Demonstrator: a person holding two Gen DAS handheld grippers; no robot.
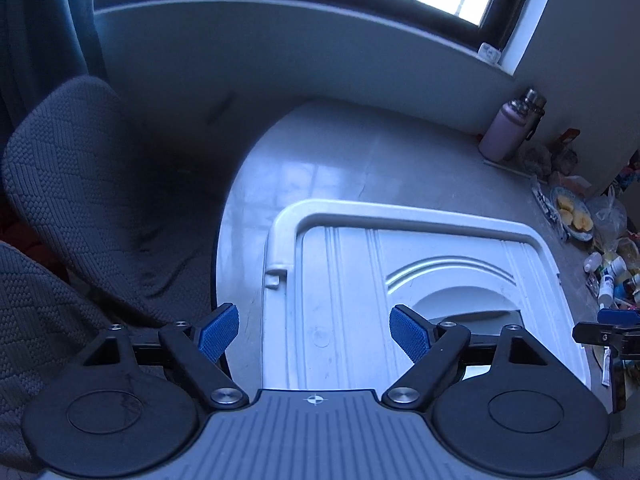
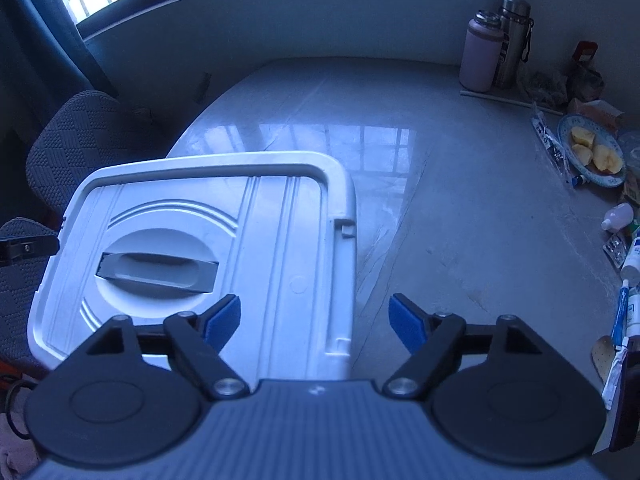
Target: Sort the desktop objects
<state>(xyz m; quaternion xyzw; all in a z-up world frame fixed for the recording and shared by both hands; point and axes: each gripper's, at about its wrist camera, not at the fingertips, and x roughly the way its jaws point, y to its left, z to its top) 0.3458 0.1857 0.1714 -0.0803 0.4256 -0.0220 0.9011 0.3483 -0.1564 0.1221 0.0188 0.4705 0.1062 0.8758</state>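
A white plastic storage box with its lid (image 1: 352,280) on and a grey handle (image 2: 156,268) in the lid stands on the grey table. My left gripper (image 1: 314,330) is open and empty, held above the box's left edge. My right gripper (image 2: 314,322) is open and empty, above the box's right edge. Small white bottles and tubes (image 2: 626,264) lie in a cluster at the table's right edge; they also show in the left wrist view (image 1: 608,276). The tip of the right gripper shows at the right of the left wrist view (image 1: 612,326).
A pink flask (image 2: 480,56) and a steel flask (image 2: 514,40) stand at the back right by the wall. A plate of apple pieces (image 2: 594,152) and plastic bags (image 1: 608,212) lie at the right. A grey upholstered chair (image 1: 92,200) stands left of the table.
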